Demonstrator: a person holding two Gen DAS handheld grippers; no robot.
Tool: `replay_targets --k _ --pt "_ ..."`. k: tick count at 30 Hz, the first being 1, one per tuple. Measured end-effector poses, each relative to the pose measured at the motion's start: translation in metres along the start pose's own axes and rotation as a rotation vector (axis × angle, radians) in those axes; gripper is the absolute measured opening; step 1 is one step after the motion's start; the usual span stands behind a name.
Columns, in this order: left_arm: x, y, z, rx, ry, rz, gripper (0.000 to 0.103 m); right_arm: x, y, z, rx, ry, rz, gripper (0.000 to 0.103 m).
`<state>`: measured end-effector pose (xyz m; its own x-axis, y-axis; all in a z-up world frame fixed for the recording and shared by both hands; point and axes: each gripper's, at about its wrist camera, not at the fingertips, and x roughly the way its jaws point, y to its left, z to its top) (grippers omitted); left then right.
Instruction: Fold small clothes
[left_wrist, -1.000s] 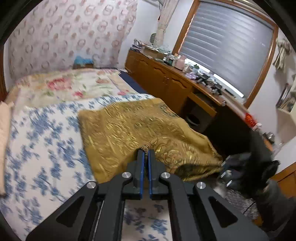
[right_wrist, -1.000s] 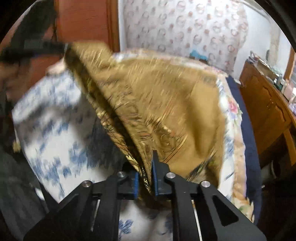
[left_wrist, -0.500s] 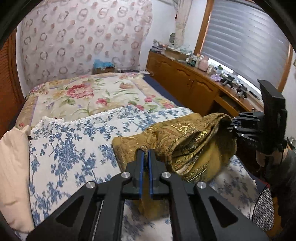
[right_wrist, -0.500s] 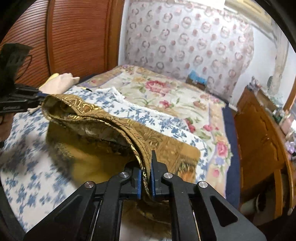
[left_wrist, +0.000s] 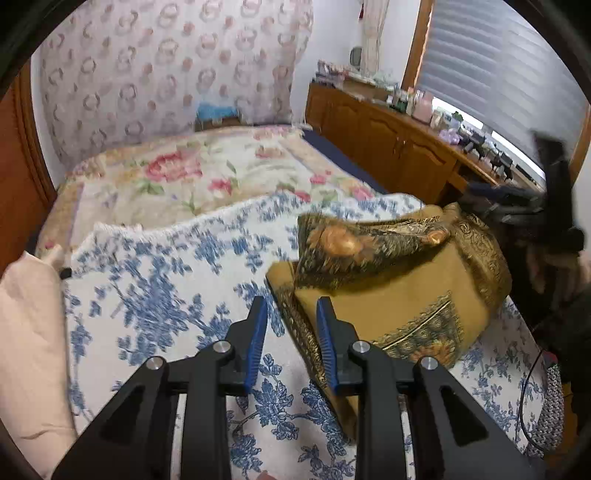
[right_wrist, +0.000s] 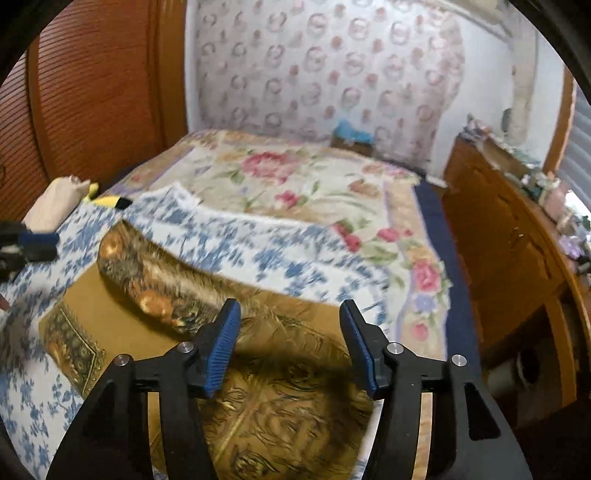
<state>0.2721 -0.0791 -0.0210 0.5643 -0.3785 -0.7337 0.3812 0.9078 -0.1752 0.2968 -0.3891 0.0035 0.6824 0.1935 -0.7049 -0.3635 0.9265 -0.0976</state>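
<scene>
A gold patterned cloth (left_wrist: 388, 288) lies folded over on the blue-flowered bedspread (left_wrist: 155, 295); its upper flap is still puffed up and settling. It also shows in the right wrist view (right_wrist: 280, 406). My left gripper (left_wrist: 290, 339) is open and empty, just left of the cloth's near edge. My right gripper (right_wrist: 290, 347) is open and empty, right above the cloth's near end. The right gripper shows blurred in the left wrist view (left_wrist: 546, 206), and the left gripper shows at the left edge of the right wrist view (right_wrist: 26, 245).
A rose-patterned quilt (left_wrist: 207, 173) covers the far half of the bed. A cream pillow (left_wrist: 29, 332) lies at the left. A wooden dresser (left_wrist: 399, 144) with clutter runs along the right. A wooden wardrobe (right_wrist: 92, 92) stands left.
Both grippers have opened and let go of the gold cloth. The lifted cloth edge has dropped over onto the rest of the cloth. Both grippers have drawn back slightly.
</scene>
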Motion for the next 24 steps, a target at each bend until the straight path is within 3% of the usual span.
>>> replay_targets --k 4,11,18,24 --pt "0.017 -0.002 0.001 0.012 0.036 -0.01 0.026 -0.026 -0.008 -0.001 0.041 -0.011 -0.016 0.066" --pt "0.041 -0.008 0.007 0.021 0.085 -0.022 0.027 -0.012 -0.026 -0.047 0.123 0.113 -0.023 0.067" --pt "0.066 -0.003 0.01 0.009 0.144 0.003 0.029 0.018 -0.044 -0.063 0.25 0.149 0.063 0.067" --pt "0.072 -0.001 0.014 0.005 0.141 -0.002 0.029 0.038 -0.047 -0.062 0.289 0.167 0.167 0.068"
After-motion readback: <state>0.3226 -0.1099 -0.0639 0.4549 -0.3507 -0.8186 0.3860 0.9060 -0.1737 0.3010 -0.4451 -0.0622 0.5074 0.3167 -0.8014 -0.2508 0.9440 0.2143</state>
